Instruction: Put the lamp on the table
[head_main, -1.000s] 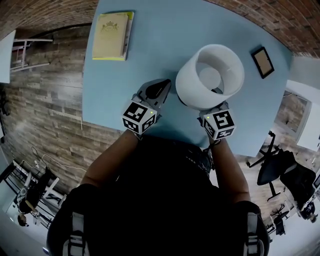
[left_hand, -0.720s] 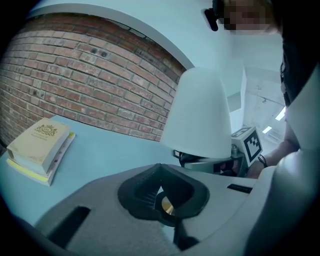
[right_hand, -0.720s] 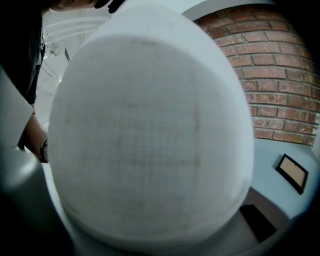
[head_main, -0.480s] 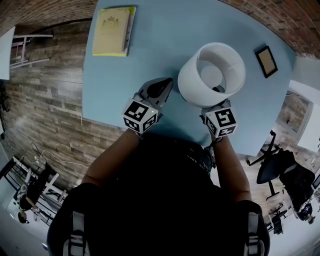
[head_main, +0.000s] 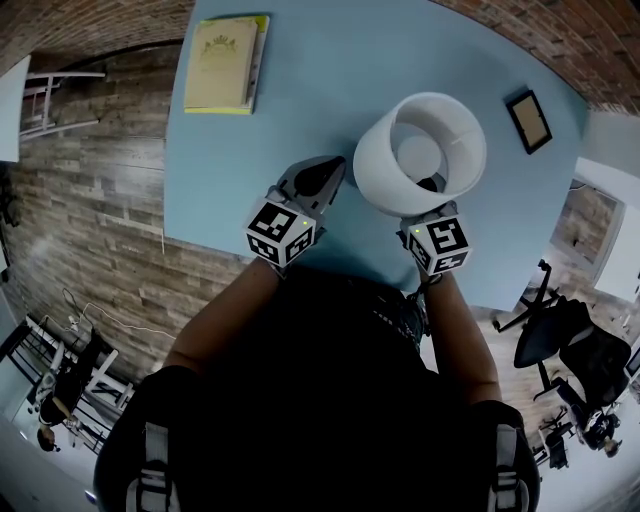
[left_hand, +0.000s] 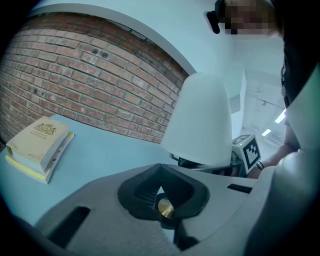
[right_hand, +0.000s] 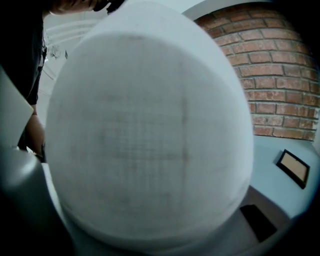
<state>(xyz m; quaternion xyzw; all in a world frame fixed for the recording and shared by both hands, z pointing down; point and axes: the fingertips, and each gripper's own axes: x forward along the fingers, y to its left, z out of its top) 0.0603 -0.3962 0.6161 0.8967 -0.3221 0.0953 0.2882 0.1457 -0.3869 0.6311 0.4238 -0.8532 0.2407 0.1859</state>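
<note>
A lamp with a white drum shade (head_main: 420, 155) hangs over the near right part of the blue table (head_main: 320, 80). My right gripper (head_main: 428, 212) reaches in under the shade from the near side and is shut on the lamp's lower part; the shade hides its jaws. In the right gripper view the shade (right_hand: 150, 135) fills almost the whole picture. My left gripper (head_main: 322, 172) rests just left of the lamp, shut and empty. In the left gripper view the shade (left_hand: 200, 120) stands to the right beyond the closed left gripper (left_hand: 161, 167).
A yellow book (head_main: 222, 68) lies at the table's far left. A small dark picture frame (head_main: 526, 122) lies at the far right. A brick wall (left_hand: 90, 80) runs behind the table. An office chair (head_main: 560, 340) stands on the floor to the right.
</note>
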